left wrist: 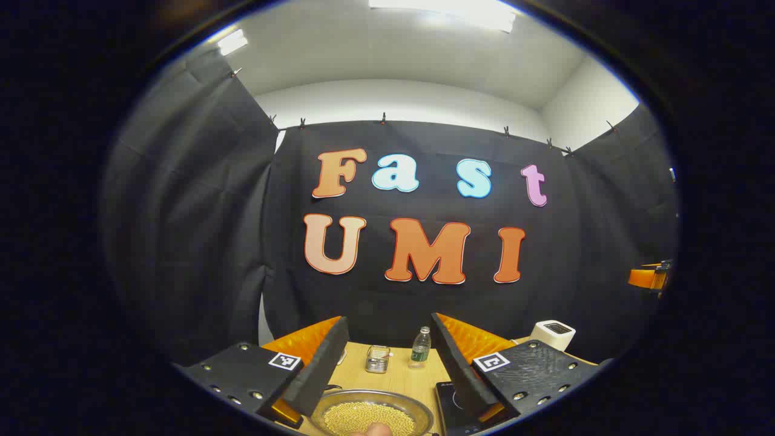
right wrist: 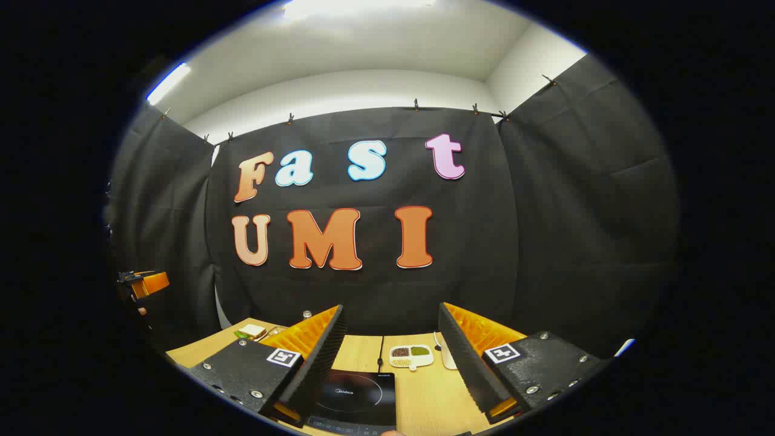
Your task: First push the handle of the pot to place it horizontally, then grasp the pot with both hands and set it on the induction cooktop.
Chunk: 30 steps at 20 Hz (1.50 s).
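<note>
While both my claws hang above the wooden table, this is how things lie.

Left claw (left wrist: pixel 387 363): fingers spread wide apart, gripping nothing; their inner faces are ribbed foam wedges, each carrying a square black-and-white marker.
Right claw (right wrist: pixel 390 357): likewise apart and clamped on nothing, with the same ridged wedge shape.
Pot (left wrist: pixel 371 412): a round, shallow metal vessel with a dull grey, brushed rim, at 6 o'clock in the left gripper view, lying between my left fingers and below them. It is filled with small, pale yellow, bead-like grains. I cannot tell which way its handle or long axis points, as the lower edge cuts it off.
Induction cooktop (right wrist: pixel 354 396): a flat, glossy black slab with rounded corners and a thin ring printed on top, at 6 o'clock in the right gripper view, just beside my right claw's left finger. Its near edge also peeks in at 5 o'clock in the left gripper view.
Table (right wrist: pixel 424 399): light wood with a straight grain.
Bottle (left wrist: pixel 420 347): clear plastic, upright, green label, at 6 o'clock beyond the pot.
Wire holder (left wrist: pixel 378 358): small, shiny metal, just beside the bottle.
Divided dish (right wrist: pixel 412 355): white, holding dark and green grains in separate compartments.
White box (left wrist: pixel 553 334): rounded, matte, at 4 o'clock.
</note>
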### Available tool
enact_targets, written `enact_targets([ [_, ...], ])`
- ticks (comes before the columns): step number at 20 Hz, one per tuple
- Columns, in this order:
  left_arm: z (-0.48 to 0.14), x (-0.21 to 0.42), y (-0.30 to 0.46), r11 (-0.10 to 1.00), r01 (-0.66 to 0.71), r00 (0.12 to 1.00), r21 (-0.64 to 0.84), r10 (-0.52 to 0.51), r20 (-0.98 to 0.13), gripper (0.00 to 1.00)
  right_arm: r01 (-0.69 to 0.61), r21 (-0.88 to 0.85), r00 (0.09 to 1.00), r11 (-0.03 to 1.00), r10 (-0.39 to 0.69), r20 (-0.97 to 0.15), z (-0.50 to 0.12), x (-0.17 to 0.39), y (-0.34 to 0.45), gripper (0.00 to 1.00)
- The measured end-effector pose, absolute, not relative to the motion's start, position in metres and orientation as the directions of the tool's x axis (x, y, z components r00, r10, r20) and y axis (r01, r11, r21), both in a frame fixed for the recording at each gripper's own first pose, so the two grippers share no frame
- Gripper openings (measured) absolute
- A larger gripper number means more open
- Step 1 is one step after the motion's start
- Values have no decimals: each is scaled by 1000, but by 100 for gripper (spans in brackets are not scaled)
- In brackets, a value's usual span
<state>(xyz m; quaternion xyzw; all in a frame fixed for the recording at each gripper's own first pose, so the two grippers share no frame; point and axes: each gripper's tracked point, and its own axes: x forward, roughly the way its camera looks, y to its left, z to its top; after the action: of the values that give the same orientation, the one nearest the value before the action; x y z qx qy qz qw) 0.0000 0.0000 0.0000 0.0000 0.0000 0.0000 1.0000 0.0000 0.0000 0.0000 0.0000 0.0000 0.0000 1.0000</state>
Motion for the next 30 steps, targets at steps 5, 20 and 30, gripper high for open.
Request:
enact_targets([
  [5,7,-7,-5,1000,9,1000,15,-10,22,87,4,5,1000,1000,-4,9,3,-1,-2,95],
  [20,8,-13,6,1000,3,1000,-7,-2,23,87,-24,4,1000,1000,24,-4,0,-2,7,95],
  [30,3,-12,-2,996,80,997,-33,-80,3,88,-16,11,1000,1000,17,-11,-3,-2,0,95],
])
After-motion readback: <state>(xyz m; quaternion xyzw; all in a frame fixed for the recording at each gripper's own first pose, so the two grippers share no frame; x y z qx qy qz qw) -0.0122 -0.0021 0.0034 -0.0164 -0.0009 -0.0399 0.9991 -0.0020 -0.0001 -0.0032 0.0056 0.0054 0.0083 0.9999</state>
